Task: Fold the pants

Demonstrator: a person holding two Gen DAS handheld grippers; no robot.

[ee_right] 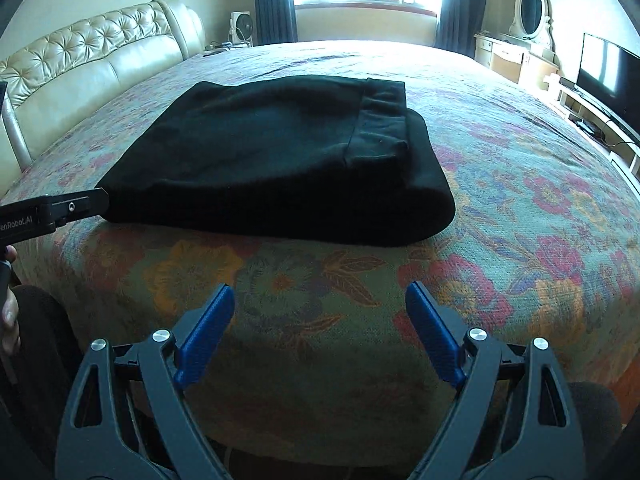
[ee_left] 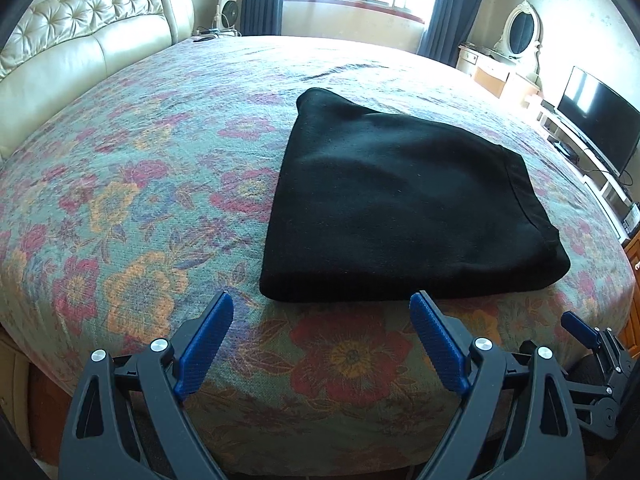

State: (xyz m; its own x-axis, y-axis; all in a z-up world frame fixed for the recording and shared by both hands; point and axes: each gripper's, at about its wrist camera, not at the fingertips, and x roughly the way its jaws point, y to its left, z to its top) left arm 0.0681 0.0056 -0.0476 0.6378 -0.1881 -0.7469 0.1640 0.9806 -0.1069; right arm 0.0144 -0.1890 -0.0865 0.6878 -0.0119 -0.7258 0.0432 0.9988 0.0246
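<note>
My left tool (ee_left: 322,300) stands spread with nothing between its blue pads, the folded black pants (ee_left: 394,200) lying just above it at frame centre on the floral bed (ee_left: 132,184). My right tool (ee_right: 320,292) is spread too, empty, the pants (ee_right: 276,160) well above it, centre-left.

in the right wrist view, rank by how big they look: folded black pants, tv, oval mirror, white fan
1. folded black pants, nearest the camera
2. tv
3. oval mirror
4. white fan

All but the pants are far off, so true sizes stay unsure.
</note>
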